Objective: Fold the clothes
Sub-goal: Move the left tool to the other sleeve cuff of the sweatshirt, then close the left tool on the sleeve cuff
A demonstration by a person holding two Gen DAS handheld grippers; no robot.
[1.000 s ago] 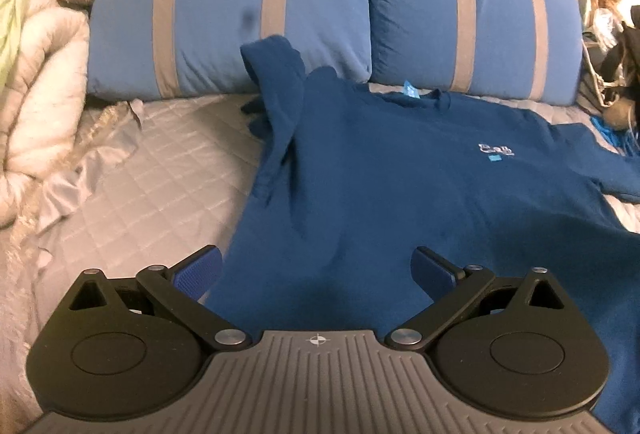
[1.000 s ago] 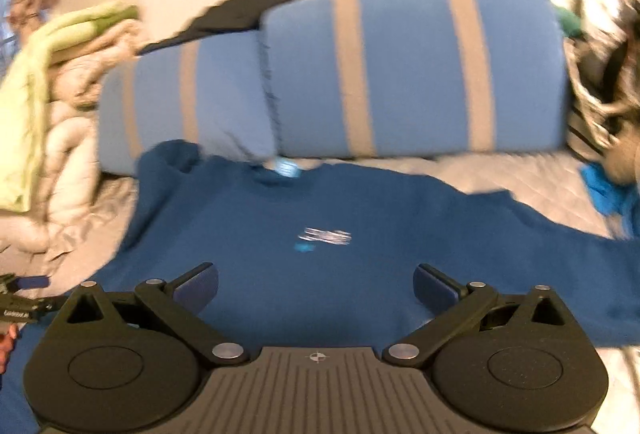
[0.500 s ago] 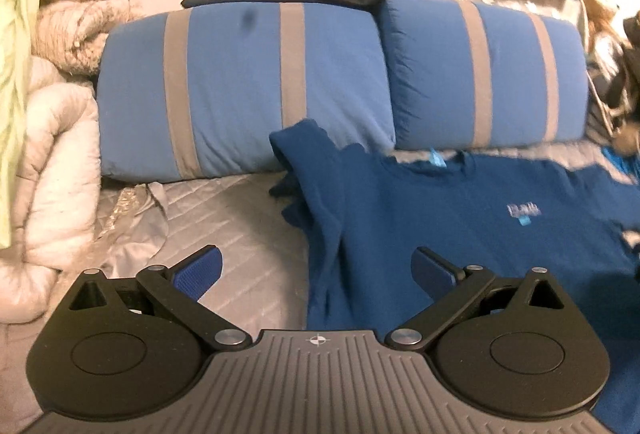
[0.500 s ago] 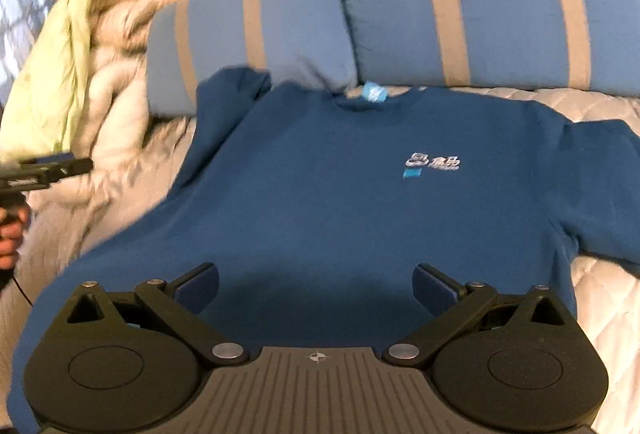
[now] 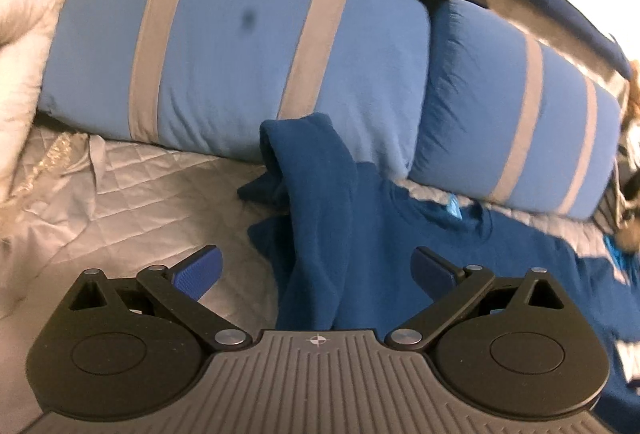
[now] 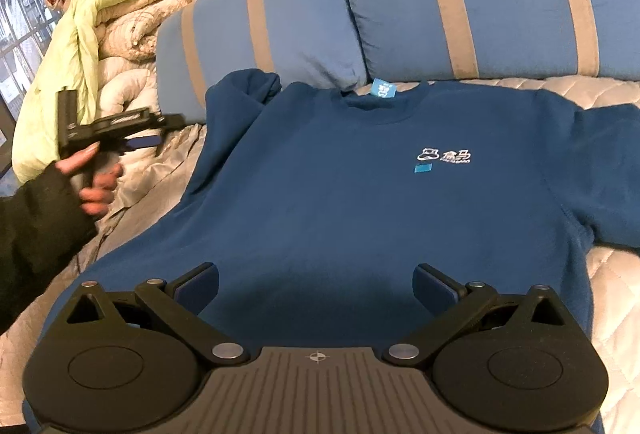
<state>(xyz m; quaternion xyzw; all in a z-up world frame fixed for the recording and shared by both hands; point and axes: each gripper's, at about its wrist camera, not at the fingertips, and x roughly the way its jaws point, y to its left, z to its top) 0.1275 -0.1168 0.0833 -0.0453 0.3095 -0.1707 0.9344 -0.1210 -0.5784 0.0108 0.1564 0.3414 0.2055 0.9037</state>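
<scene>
Both grippers gape wide, empty; left gripper [image 5: 316, 268] faces the sweatshirt's [image 6: 360, 186] bunched sleeve [image 5: 312, 170].

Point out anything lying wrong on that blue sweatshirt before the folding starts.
The dark blue sweatshirt lies flat, chest up, on the grey quilted bedspread, except one sleeve: it is bunched and crumpled up against the blue grey-striped pillow, not spread out like the other sleeve.
</scene>
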